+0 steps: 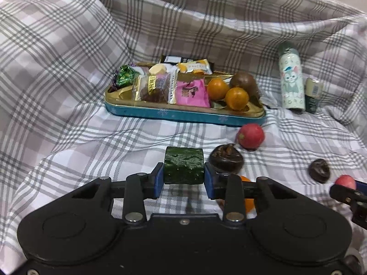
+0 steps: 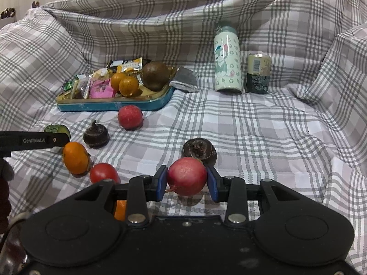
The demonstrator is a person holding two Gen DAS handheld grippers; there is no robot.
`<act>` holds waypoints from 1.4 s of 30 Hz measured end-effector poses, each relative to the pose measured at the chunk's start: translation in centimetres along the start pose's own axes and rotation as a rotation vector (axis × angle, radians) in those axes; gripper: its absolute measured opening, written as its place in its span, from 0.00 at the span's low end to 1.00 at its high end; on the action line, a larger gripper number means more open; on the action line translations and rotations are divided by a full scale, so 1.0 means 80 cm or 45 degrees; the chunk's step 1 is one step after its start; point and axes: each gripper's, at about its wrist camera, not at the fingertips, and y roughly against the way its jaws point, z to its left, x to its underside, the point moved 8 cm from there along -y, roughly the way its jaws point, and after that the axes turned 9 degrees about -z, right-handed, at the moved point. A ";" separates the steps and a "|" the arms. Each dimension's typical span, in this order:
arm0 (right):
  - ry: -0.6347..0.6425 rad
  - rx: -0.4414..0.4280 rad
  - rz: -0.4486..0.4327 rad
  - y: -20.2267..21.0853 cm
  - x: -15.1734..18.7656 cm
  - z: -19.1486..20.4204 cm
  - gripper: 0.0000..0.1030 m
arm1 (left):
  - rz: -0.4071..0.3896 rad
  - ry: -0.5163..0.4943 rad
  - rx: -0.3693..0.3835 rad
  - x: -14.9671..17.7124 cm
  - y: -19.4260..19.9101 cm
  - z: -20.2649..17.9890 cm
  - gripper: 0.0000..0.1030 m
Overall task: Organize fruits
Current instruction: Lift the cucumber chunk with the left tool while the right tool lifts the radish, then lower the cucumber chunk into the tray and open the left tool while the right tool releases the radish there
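orange (image 1: 248, 197): mostly hidden behind left gripper (image 1: 184, 174) linkage
orange piece (image 2: 120, 209): only a sliver shows behind right gripper (image 2: 187, 181) body
can (image 1: 313, 95): label unreadable
tin (image 2: 110, 106): far rim covered by snacks (image 2: 96, 84)

Matt woven plaid cloth (image 2: 252, 126) covers everything. The tin tray (image 1: 183, 114) looks like glossy metal, gold inside. Snack wrappers (image 1: 192, 91) are shiny plastic. The cucumber chunk (image 1: 184, 168) is wet-glossy and bumpy.

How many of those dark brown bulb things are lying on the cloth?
2: one dark bulb beside the loose red fruit near the tin, another just beyond the right gripper. More may be hidden.
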 end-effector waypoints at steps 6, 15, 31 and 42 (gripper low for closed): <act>0.044 0.002 -0.051 0.020 -0.008 0.004 0.38 | 0.019 0.017 0.016 0.005 0.054 -0.011 0.43; -0.034 -0.024 -0.081 0.089 -0.014 0.012 0.38 | 0.030 -0.078 0.074 0.025 0.145 -0.043 0.43; -0.069 -0.125 0.063 0.220 0.071 0.046 0.38 | 0.216 -0.165 0.136 0.110 0.219 -0.067 0.43; 0.041 -0.141 0.174 0.241 0.117 0.071 0.38 | 0.302 -0.161 0.134 0.144 0.224 -0.066 0.43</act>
